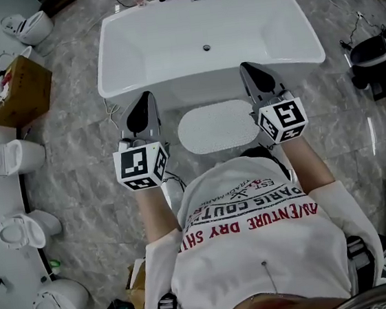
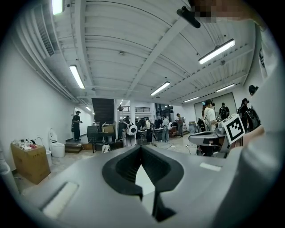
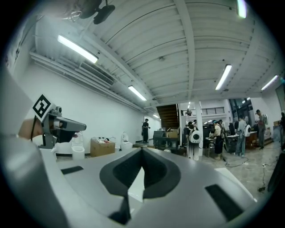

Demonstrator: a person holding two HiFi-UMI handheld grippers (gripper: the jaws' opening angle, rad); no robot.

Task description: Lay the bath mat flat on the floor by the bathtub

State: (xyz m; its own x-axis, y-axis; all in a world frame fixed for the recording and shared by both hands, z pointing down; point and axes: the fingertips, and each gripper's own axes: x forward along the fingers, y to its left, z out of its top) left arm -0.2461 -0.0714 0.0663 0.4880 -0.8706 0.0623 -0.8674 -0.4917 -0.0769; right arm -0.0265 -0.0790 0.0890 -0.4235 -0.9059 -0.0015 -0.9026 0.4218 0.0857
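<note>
Beside bathtub [image 1: 111, 69], bath mat [image 1: 217, 127] flat on marble floor [image 1: 80, 135].

Bath mat [image 1: 218, 128] on floor [image 1: 81, 149] before bathtub [image 1: 172, 94]

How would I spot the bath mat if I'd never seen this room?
Start at the big white bathtub on the grey marbled floor. The bath mat lies flat on the floor by the tub's near side. Unlike the toilets at the left, it is a thin, pale, dotted pad with rounded corners.
</note>
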